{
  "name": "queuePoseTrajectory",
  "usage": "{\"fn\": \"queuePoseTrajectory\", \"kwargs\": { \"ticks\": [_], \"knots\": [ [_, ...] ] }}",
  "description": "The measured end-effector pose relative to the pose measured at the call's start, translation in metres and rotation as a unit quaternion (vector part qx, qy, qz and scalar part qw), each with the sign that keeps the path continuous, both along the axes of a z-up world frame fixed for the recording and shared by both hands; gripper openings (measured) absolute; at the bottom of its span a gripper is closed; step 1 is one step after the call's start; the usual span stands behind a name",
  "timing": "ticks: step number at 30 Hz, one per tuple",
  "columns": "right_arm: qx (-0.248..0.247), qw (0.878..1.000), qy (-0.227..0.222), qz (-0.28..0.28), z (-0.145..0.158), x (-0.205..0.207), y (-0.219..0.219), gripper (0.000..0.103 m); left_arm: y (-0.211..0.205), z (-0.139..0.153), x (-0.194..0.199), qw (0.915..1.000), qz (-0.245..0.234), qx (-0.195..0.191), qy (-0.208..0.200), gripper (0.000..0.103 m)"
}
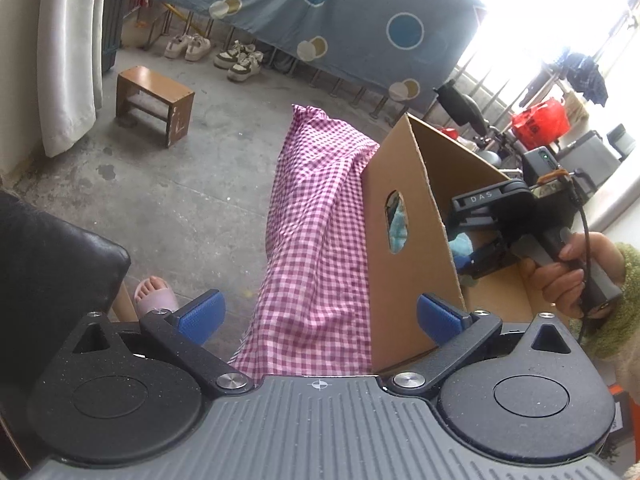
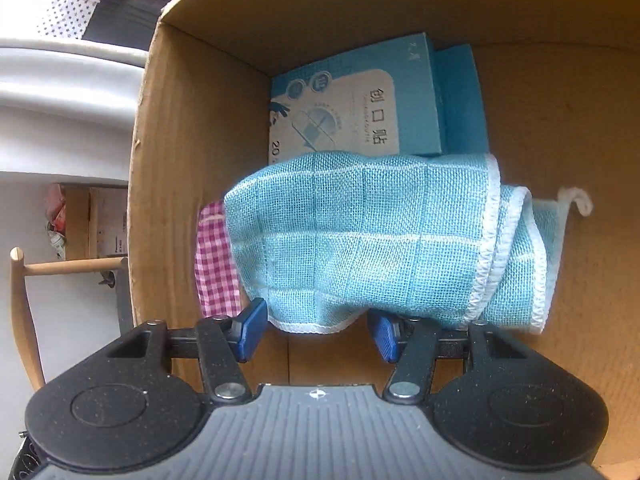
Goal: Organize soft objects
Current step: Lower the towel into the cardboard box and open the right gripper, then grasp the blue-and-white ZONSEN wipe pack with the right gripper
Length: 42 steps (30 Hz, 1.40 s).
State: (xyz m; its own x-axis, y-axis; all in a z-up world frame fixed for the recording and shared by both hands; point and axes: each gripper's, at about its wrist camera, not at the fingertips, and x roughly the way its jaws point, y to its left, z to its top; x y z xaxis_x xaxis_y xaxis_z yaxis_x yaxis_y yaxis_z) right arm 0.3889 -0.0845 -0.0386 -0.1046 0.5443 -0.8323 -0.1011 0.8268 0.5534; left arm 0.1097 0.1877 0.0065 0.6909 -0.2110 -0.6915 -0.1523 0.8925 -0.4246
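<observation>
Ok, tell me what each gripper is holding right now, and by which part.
Nothing is held. The left gripper stands open before the pink checked cloth; the right gripper is open, with the blue cloth lying loose in the cardboard box.

The blue waffle-weave cloth with white edging is lying loosely folded inside the cardboard box. The pink gingham cloth is hanging over the box's wall, peeking in at 9 o'clock of the blue one.

Lived-in home, shoes, wooden stool, hanging bedsheet
</observation>
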Motion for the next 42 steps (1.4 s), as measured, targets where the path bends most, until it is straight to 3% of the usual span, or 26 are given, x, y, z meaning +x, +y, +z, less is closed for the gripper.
{"fn": "queuePoseTrajectory", "kwargs": {
  "ticks": [7, 11, 17, 21, 25, 29, 35, 42],
  "knots": [
    [0.008, 1.000, -0.017, 0.014, 0.006, -0.002, 0.009, 0.059, -0.002, -0.004, -0.002, 0.9999, -0.009, -0.013, -0.004, 0.103],
    [0.012, 0.999, -0.033, 0.019, 0.027, -0.018, 0.000, 0.059, -0.010, -0.001, -0.008, 0.9995, -0.025, -0.019, -0.009, 0.103],
    [0.059, 0.991, -0.118, 0.012, 0.090, -0.067, -0.046, 0.067, -0.030, 0.006, -0.022, 0.9963, -0.076, -0.032, -0.023, 0.103],
    [0.097, 0.977, -0.191, -0.001, 0.133, -0.117, -0.089, 0.067, -0.055, 0.010, -0.032, 0.9916, -0.123, -0.030, -0.028, 0.103],
    [0.122, 0.963, -0.240, -0.033, 0.155, -0.166, -0.134, 0.067, -0.077, 0.009, -0.036, 0.9858, -0.163, -0.034, -0.024, 0.103],
    [0.139, 0.956, -0.246, -0.079, 0.145, -0.205, -0.168, 0.067, -0.102, 0.002, -0.036, 0.9792, -0.202, -0.018, -0.012, 0.103],
    [0.140, 0.965, -0.186, -0.119, 0.076, -0.241, -0.165, 0.064, -0.135, -0.013, -0.028, 0.9692, -0.244, 0.029, 0.015, 0.103],
    [0.070, 0.973, -0.182, -0.120, 0.039, -0.244, -0.140, 0.058, -0.156, -0.032, -0.015, 0.9583, -0.277, 0.053, 0.046, 0.102]
  ]
}}
